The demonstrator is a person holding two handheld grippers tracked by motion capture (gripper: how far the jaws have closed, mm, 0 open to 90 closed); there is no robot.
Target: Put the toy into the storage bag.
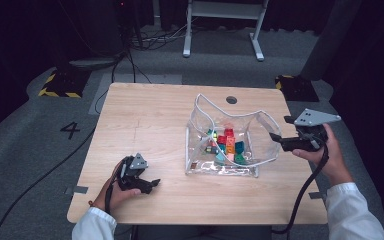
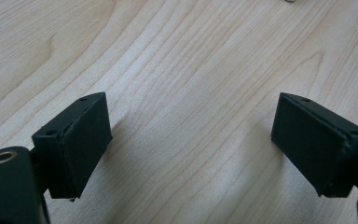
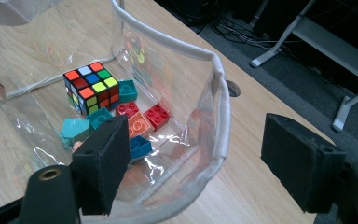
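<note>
That clear plastic bag [image 1: 230,142] sits toward the right side of the worktop [image 1: 145,125], mouth open, with bright building bricks [image 3: 142,123] and a puzzle cube [image 3: 92,87] at its bottom, so I'd guess it's light, floppy and a bit slick, sagging if grabbed by the film. The right gripper [image 3: 205,163] is at the bag's right edge, fingers wide with the white corded rim [image 3: 216,93] between them but unpinched; that stiffer rim looks like the spot to pinch. The left gripper [image 2: 191,140] rests left of the bag, fingers wide and empty.
</note>
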